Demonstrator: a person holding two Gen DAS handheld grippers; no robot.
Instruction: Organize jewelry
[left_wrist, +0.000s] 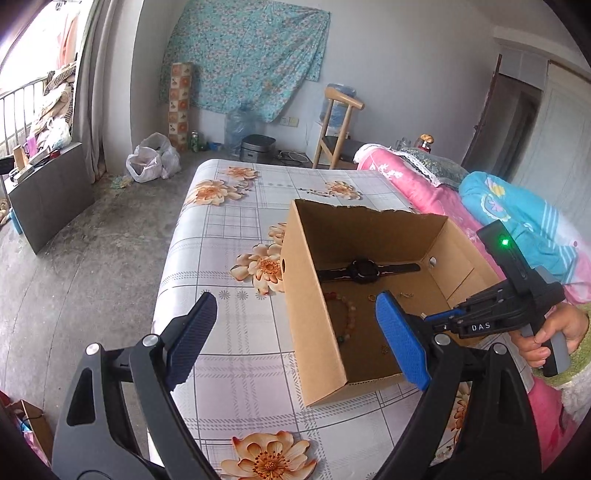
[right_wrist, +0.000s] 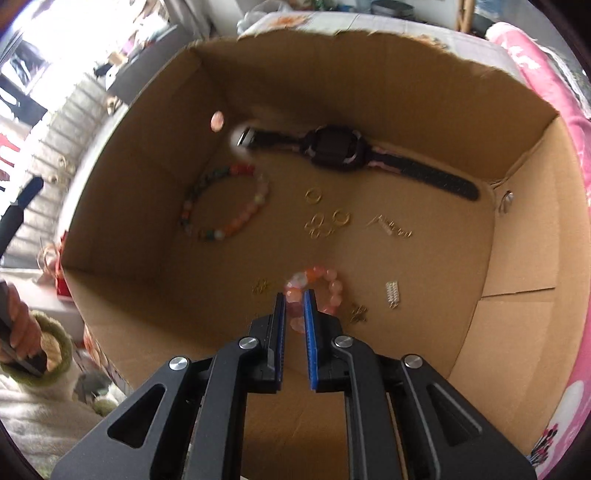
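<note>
Pinched between my right gripper (right_wrist: 294, 299) jaws is a pink bead bracelet (right_wrist: 325, 288), low inside the cardboard box (right_wrist: 517, 236). Beyond lie a multicolored bracelet (right_wrist: 225, 203), gold rings (right_wrist: 321, 221) and a black watch (right_wrist: 332, 147). My left gripper (left_wrist: 295, 325) hangs spread wide over the floral tablecloth (left_wrist: 236, 229).

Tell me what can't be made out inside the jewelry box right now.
- Pink bead bracelet: right wrist view, near part hidden between the right gripper fingers.
- Small gold rings: blurred, count unclear.
- Box floor: left wrist view, partly hidden by the left gripper finger and near wall.
</note>
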